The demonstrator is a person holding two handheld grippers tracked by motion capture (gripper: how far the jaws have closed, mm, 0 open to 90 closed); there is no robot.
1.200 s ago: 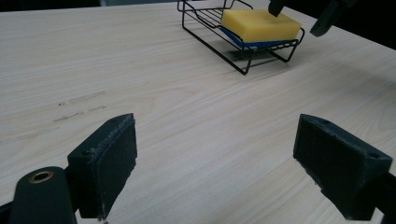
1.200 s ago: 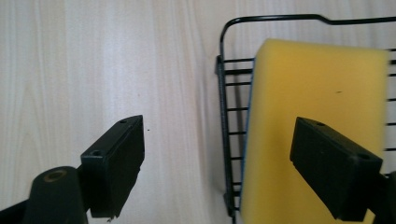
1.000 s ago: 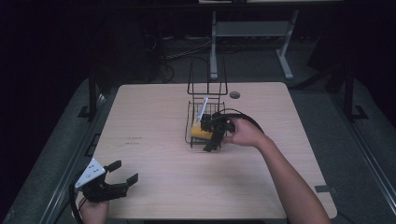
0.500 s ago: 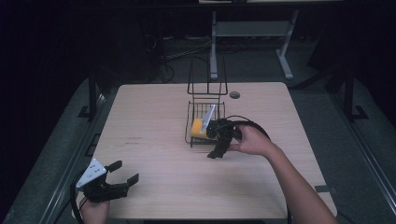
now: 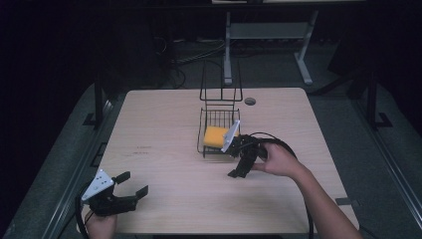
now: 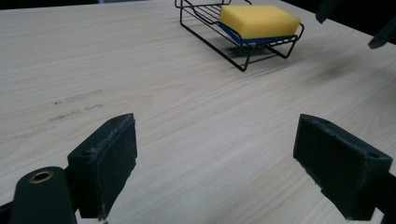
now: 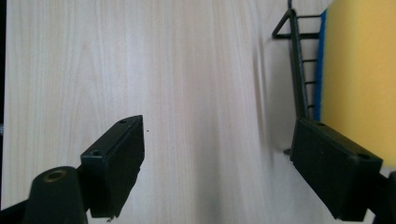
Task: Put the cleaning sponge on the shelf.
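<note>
The yellow sponge (image 5: 216,136) lies in the wire rack (image 5: 219,115) at mid-table, its far edge cut off in the right gripper view. The right gripper (image 5: 238,172) hangs just beside the rack, jaws spread, empty. The left gripper (image 5: 133,185) rests near the table's (image 5: 164,119) front corner, spread too, the hand partly cropped.

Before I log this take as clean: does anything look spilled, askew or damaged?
Nothing stands out. The yellow sponge lies flat in the black wire rack, which stands level on the table. Faint scuff marks show on the wood. Both grippers, left and right, are open and hold nothing.
</note>
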